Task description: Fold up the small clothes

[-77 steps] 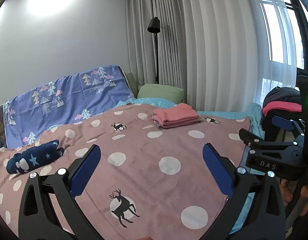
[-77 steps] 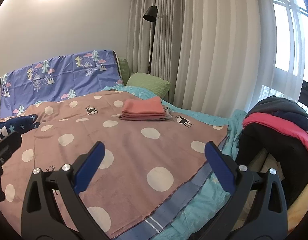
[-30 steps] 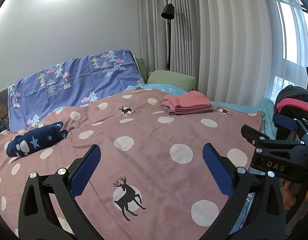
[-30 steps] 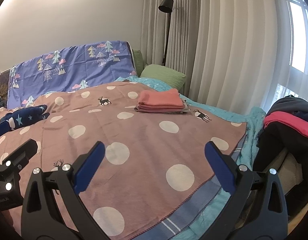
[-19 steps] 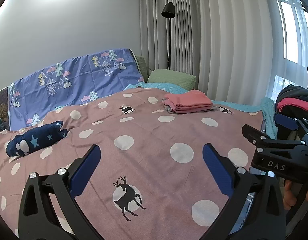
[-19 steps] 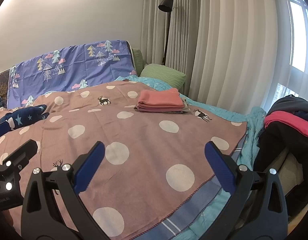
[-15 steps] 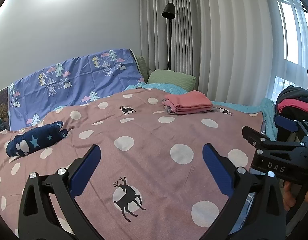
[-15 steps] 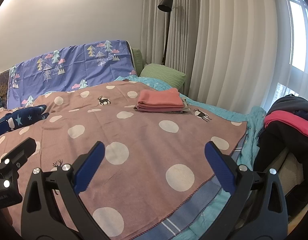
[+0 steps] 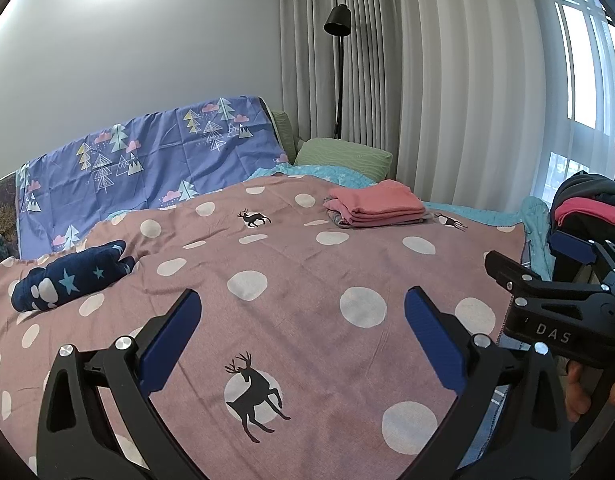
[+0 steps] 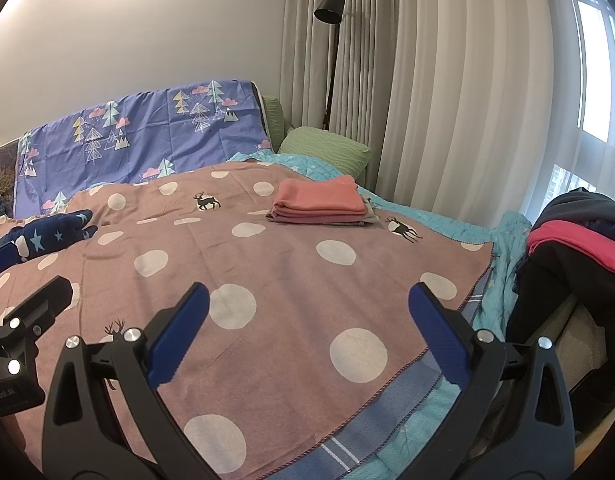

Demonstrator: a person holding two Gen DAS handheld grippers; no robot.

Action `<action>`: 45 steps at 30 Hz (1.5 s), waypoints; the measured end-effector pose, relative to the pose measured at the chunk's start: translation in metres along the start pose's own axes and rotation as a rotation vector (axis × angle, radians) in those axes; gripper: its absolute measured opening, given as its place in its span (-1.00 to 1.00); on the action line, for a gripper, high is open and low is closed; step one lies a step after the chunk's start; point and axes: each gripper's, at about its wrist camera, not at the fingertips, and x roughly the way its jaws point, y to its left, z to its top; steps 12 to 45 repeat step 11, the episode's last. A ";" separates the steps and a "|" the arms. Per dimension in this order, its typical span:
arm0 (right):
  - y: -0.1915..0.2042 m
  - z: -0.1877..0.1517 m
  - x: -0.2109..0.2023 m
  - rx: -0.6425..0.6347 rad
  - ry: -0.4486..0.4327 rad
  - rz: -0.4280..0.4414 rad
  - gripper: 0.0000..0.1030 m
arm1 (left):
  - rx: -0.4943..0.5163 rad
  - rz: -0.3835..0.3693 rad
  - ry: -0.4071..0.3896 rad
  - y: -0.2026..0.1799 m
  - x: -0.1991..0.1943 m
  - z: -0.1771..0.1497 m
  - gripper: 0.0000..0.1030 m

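Observation:
A stack of folded pink clothes (image 9: 377, 208) lies at the far right of the bed, on a mauve blanket (image 9: 307, 280) with white dots and deer; it also shows in the right wrist view (image 10: 321, 202). A pile of unfolded dark and pink clothes (image 10: 575, 240) sits at the right beside the bed, also seen in the left wrist view (image 9: 587, 204). My left gripper (image 9: 301, 330) is open and empty above the blanket's near part. My right gripper (image 10: 307, 326) is open and empty above the blanket's near right corner.
A rolled navy star-print cloth (image 9: 71, 276) lies at the bed's left. A purple tree-print sheet (image 9: 147, 160) covers the headboard, with a green pillow (image 9: 343, 158) beside it. A black floor lamp (image 9: 337, 24) and grey curtains (image 9: 447, 80) stand behind. A teal sheet (image 10: 503, 264) edges the bed.
Both grippers have drifted slightly over the bed since 2.6 s ago, and the view has shifted a little. Both stay open and empty. In the last second almost nothing moved.

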 end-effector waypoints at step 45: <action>0.000 -0.001 0.001 0.001 0.004 -0.003 0.96 | -0.001 -0.001 0.006 0.000 0.001 -0.001 0.97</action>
